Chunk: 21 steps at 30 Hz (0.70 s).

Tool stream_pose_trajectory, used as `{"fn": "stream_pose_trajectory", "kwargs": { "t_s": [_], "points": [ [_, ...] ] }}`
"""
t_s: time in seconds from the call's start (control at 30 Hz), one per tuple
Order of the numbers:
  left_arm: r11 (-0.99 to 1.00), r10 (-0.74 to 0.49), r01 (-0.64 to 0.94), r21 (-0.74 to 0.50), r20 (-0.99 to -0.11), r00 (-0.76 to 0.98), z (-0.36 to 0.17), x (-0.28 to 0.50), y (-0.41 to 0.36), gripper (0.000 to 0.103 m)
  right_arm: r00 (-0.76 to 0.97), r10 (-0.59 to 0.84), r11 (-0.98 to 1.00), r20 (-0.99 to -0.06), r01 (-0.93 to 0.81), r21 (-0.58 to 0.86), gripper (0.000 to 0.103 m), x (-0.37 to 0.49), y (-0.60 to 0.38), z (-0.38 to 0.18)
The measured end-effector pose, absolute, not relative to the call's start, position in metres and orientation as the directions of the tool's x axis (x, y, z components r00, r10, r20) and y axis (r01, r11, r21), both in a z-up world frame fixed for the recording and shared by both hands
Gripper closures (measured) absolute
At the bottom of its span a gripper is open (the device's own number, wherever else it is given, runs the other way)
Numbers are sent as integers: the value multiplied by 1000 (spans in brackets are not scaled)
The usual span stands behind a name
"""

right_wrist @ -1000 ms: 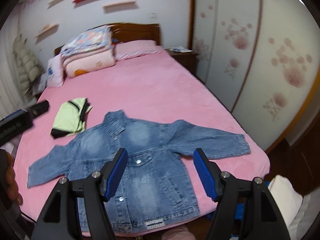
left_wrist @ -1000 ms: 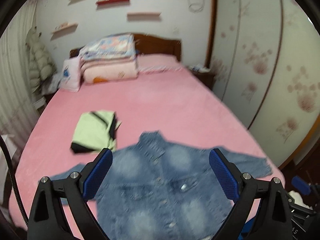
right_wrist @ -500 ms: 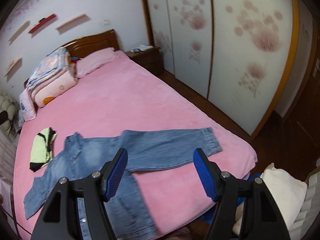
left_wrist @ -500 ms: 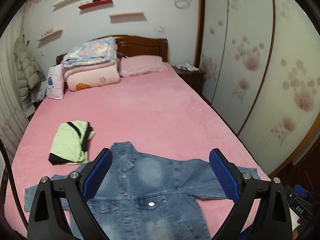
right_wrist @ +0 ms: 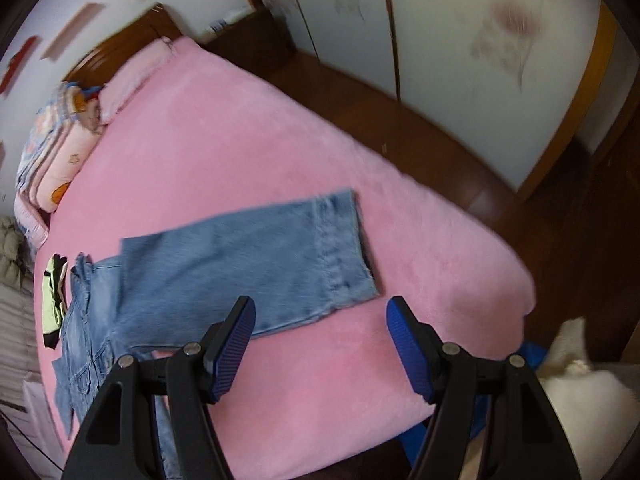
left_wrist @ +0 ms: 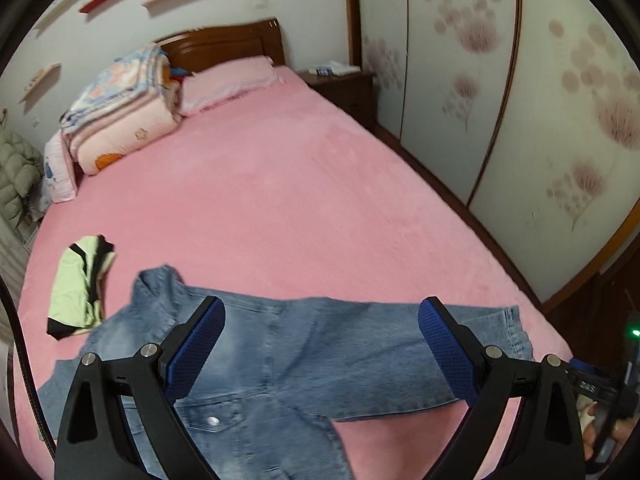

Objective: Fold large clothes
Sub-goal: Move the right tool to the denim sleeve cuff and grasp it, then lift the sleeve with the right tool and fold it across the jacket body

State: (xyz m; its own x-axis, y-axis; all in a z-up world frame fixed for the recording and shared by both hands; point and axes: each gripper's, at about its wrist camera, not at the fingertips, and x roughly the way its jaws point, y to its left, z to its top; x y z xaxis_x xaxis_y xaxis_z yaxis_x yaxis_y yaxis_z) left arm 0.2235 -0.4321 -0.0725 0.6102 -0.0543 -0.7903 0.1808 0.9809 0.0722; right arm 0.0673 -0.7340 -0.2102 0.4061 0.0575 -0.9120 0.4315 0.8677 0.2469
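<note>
Currently both empty: left hand-held gripper (left_wrist: 322,352) and right hand-held gripper (right_wrist: 320,344) have jaws spread wide, above denim jacket (left_wrist: 288,356), which lies flat on pink bed (left_wrist: 280,200), folded green garment (left_wrist: 78,280) just beside its collar.

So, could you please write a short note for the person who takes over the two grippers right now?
Left gripper: open, holding nothing, above the denim jacket.
Right gripper: open, holding nothing, near the cuff of the jacket's outstretched sleeve.
The jacket lies flat and spread out at the foot of the pink bed, sleeve stretched toward the wardrobe side.
Done: a green and black garment already lies folded beside the jacket's collar.
Left: the jacket has no fold yet. A likely first step is to grasp the sleeve cuff and bring it over the body.
</note>
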Motion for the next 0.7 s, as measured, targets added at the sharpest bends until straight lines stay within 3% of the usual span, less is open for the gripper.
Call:
{"fn": "stream_pose_trajectory", "kwargs": {
  "t_s": [0.27, 0.47, 0.7],
  "points": [
    [977, -74, 211, 39, -860, 504, -129, 241, -476, 6, 281, 223, 814, -934, 474, 336, 52, 102, -769, -308],
    [978, -74, 206, 32, -868, 491, -139, 244, -472, 6, 303, 297, 798, -906, 442, 409, 53, 128, -780, -330],
    [984, -63, 177, 24, -881, 469, -140, 247, -454, 6, 330, 369, 771, -869, 414, 484, 67, 162, -793, -343]
  ]
}}
